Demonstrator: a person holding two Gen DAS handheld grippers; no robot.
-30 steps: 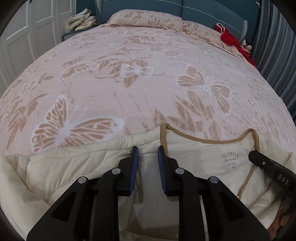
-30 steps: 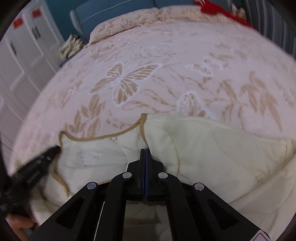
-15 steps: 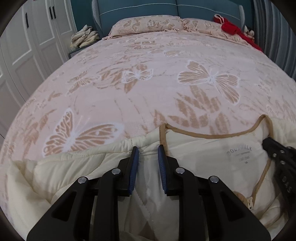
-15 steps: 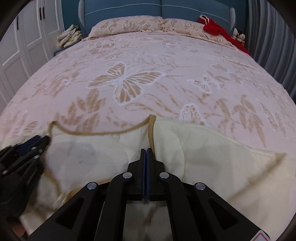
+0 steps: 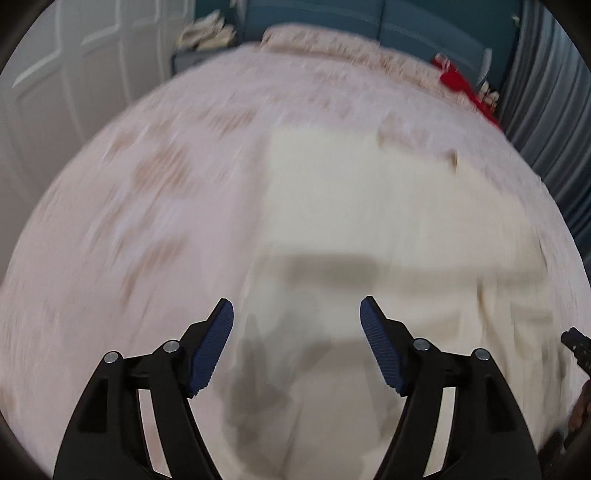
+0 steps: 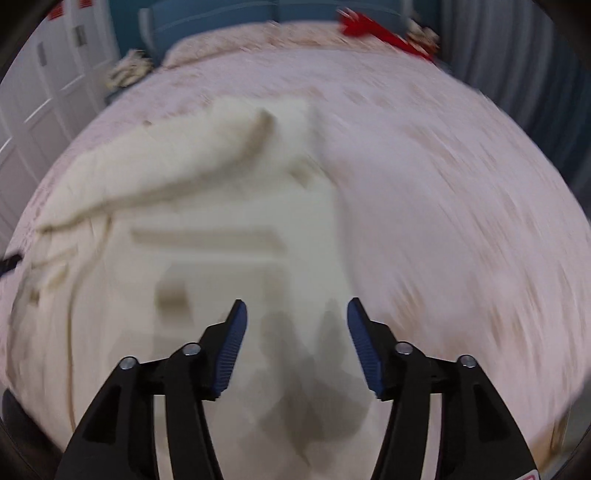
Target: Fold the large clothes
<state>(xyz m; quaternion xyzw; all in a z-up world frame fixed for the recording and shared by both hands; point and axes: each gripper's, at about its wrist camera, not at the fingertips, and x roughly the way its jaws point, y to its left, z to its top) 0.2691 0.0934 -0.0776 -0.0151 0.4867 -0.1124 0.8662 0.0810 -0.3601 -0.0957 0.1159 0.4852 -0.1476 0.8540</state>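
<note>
A cream quilted jacket (image 5: pixel 369 229) with tan trim lies spread on the pink butterfly bedspread (image 5: pixel 147 206). Both views are blurred by motion. My left gripper (image 5: pixel 297 314) is open and empty, above the jacket's near part. My right gripper (image 6: pixel 297 309) is also open and empty, over the jacket (image 6: pixel 221 229) near its right edge. The right gripper's tip shows at the right edge of the left wrist view (image 5: pixel 576 347). The left gripper's tip shows at the left edge of the right wrist view (image 6: pixel 9 264).
Pillows (image 5: pixel 332 40) lie at the head of the bed against a teal headboard (image 5: pixel 406 22). A red item (image 5: pixel 461 85) lies at the far right corner. White wardrobe doors (image 5: pixel 55 74) stand left, a grey curtain (image 5: pixel 546 110) right. Folded cloths (image 5: pixel 207 33) sit on a nightstand.
Both grippers have opened and let go of the jacket's collar. The jacket now lies spread farther up the bed, and both grippers have risen and are moving fast.
</note>
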